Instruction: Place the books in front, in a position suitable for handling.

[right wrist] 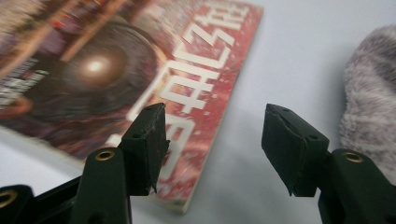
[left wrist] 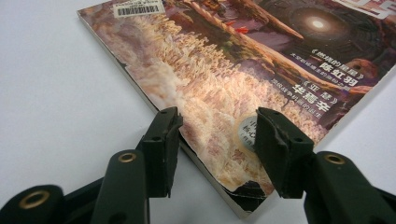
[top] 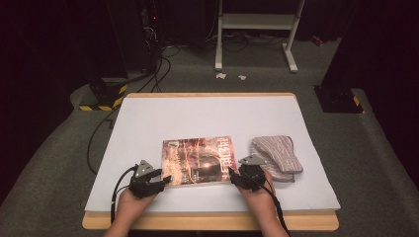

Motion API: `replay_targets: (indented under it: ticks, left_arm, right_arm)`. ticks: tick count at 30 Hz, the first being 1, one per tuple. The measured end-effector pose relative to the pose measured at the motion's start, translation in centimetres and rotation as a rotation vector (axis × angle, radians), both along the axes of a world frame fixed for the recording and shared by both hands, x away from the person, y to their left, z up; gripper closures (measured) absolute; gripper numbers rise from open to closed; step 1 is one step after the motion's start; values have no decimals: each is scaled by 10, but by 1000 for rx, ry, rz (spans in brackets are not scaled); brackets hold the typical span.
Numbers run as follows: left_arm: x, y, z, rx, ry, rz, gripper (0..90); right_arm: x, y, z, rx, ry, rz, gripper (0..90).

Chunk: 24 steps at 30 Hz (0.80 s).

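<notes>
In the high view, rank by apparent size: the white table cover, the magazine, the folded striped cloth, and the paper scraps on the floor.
1. White table cover, by far the largest.
2. Magazine.
3. Folded striped cloth, clearly smaller than the magazine.
4. Paper scraps, tiny; they lie farther from the camera, which shrinks them somewhat.
</notes>
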State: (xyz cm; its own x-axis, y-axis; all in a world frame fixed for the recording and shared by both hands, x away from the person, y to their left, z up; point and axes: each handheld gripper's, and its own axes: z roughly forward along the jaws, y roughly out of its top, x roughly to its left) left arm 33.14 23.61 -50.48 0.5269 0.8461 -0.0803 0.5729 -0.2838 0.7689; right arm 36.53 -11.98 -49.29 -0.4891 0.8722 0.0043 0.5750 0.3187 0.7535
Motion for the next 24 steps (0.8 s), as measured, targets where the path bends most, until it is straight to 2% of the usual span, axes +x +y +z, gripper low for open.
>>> replay_targets:
  ticks: [3, 4, 5, 6, 7, 10, 11, 15, 18, 19, 22, 24]
  left_arm:
    - [0, 0, 0, -4, 1, -1, 498]
    - [1, 1, 0, -6, 3, -1, 498]
    - [1, 1, 0, -9, 7, -3, 495]
    - [1, 1, 0, -9, 7, -3, 494]
    - [2, 1, 0, -10, 7, -5, 491]
    - [2, 1, 0, -6, 7, -8, 489]
    - [2, 1, 0, -7, 7, -9, 488]
    - [1, 1, 0, -6, 4, -5, 489]
    - [-1, 0, 0, -6, 0, -3, 489]
    - [-2, 0, 0, -5, 0, -3, 489]
    - [-4, 0, -1, -8, -3, -9, 489]
    - [-4, 1, -1, -15, 0, -11, 488]
  right_arm:
    - [-17, -1, 7, 30, -26, 31, 393]
    - [-17, -1, 7, 30, -26, 31, 393]
    - [-23, 2, 5, 23, -14, 51, 386]
    - [-23, 2, 5, 23, -14, 51, 386]
    - [-24, 5, 2, 0, 0, 46, 381]
    - [-21, 5, -3, -10, 18, 37, 379]
    - [-18, 7, -6, -31, 27, 33, 379]
    - [-14, 8, -6, -39, 15, 29, 385]
    - [-4, 10, -6, -38, 10, 12, 390]
    - [6, 11, -6, -35, 13, -2, 389]
    - [9, 10, -4, -34, 19, -15, 395]
    - [0, 9, -1, -22, 13, 1, 383]
